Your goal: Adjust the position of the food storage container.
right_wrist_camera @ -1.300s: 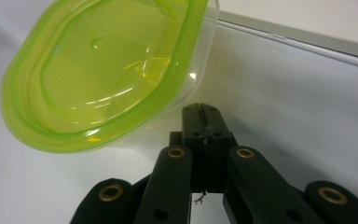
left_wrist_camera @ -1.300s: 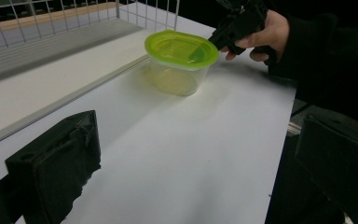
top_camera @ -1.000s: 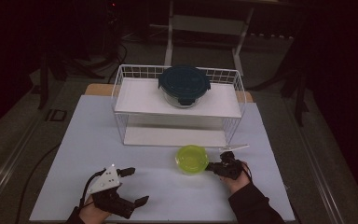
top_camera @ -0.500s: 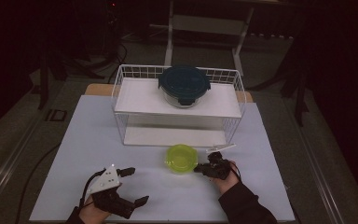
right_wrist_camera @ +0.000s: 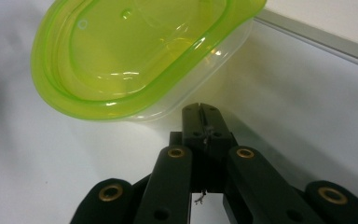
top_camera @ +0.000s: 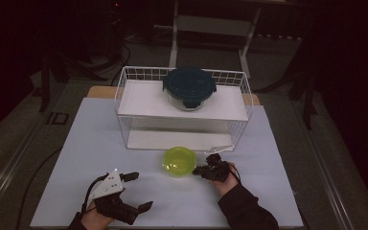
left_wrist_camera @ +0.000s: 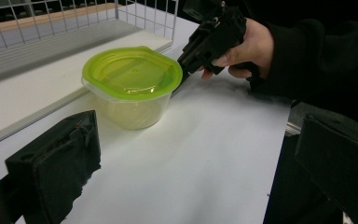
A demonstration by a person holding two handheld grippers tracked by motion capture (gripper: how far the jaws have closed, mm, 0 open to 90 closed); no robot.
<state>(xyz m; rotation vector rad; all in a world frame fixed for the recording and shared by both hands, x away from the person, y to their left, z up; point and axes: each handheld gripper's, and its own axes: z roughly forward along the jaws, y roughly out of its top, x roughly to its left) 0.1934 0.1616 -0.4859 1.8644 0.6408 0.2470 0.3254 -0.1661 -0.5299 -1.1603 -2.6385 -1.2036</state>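
As the right hand-held gripper, jaws pressed together on nothing, nudges the green-lidded container across the table in front of the wire rack, a low, steady push should keep it from tipping; the left hand-held gripper waits with jaws apart.

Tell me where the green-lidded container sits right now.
In the high view, the green-lidded container stands on the white table, just in front of the wire rack, with the right tongs against its right side.
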